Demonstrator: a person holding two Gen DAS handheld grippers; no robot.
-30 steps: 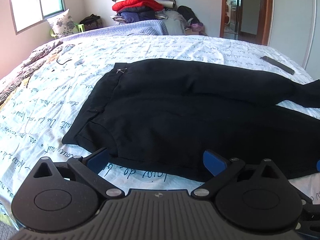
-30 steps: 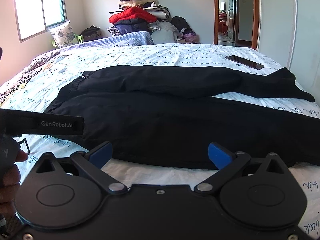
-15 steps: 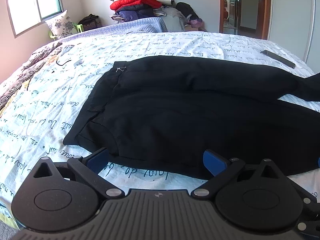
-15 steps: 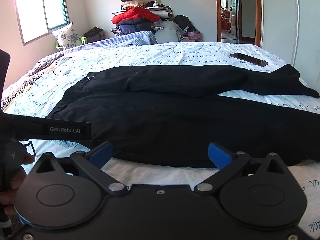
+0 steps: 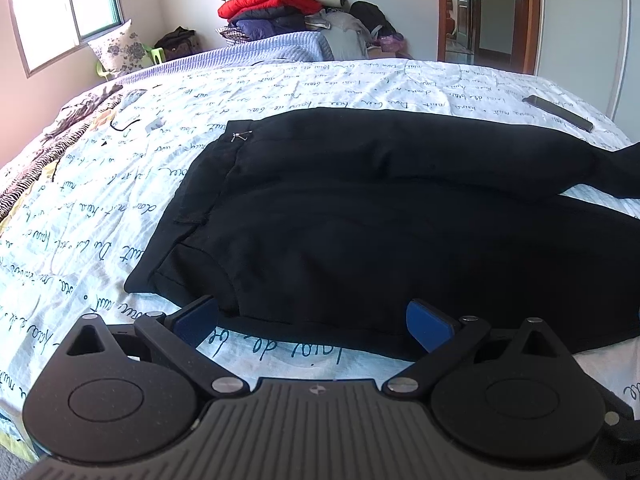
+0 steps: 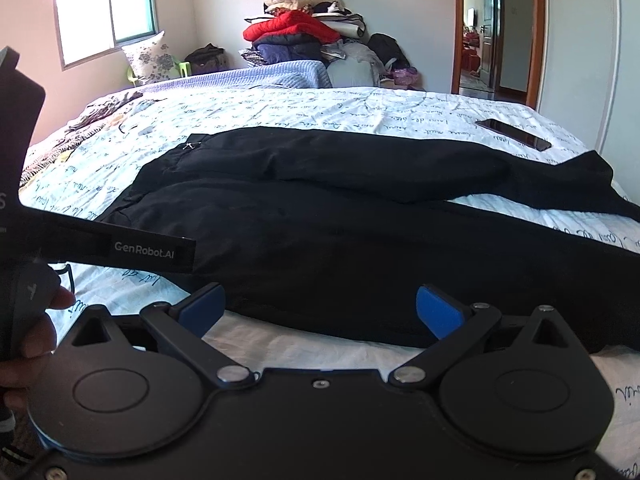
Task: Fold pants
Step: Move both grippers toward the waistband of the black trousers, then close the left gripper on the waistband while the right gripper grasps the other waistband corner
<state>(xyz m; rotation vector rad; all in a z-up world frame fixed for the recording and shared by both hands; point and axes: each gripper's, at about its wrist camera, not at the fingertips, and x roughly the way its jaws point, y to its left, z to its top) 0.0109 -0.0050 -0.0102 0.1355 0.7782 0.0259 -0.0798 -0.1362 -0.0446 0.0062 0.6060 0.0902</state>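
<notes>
Left wrist view: black pants point(image 5: 360, 216) lay flat across the bed point(image 5: 100, 208), waistband to the left, legs running right. Left gripper point(image 5: 312, 320) hung at the near edge of the pants, blue pads spread wide, holding nothing. A phone point(image 5: 558, 113) lay far right.

Right wrist view: right gripper point(image 6: 320, 306) was likewise spread wide and empty, at the near leg's edge. Far wall: stacked clothing pile point(image 6: 304, 36).

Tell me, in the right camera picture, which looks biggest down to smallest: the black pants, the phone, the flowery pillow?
1. black pants, by far.
2. flowery pillow.
3. phone.
The pillow and phone look close in size, and the pillow sits farther away, so that order is unsure.
</notes>
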